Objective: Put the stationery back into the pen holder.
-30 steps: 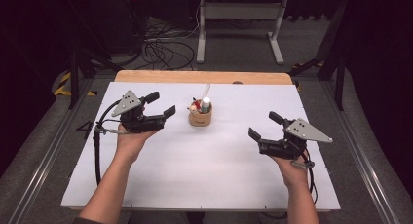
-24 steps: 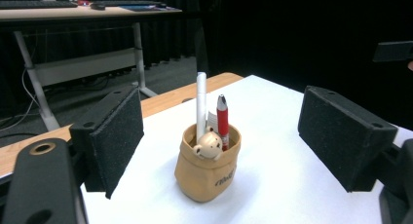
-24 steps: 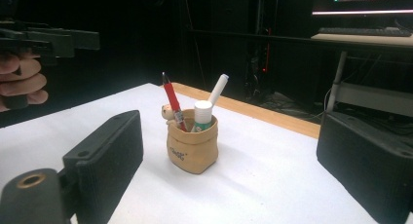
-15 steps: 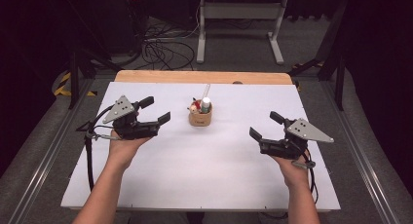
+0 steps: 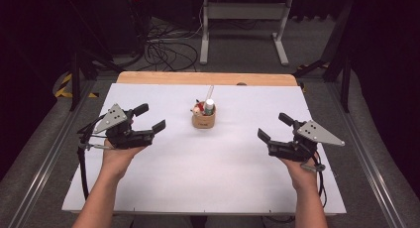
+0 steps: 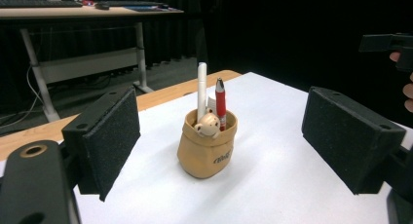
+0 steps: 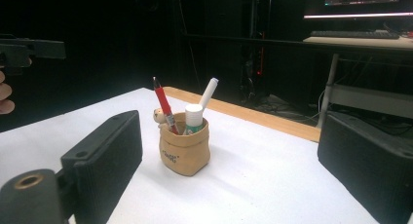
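Between the left gripper (image 5: pixel 151 118) and right gripper (image 5: pixel 271 126), both spread wide and empty, the small pen pot (image 5: pixel 203 121) could tip if a jaw clips its tall white pen (image 6: pixel 201 90).

pen pot (image 6: pixel 206 148) | small dark printed word on front | too blurred to read

The left gripper (image 5: pixel 151 118) has been drawn back from the pen holder (image 5: pixel 203 120), toward the left and slightly lower in the high view. Its cable (image 5: pixel 81 158) has been shifted leftward along with it.
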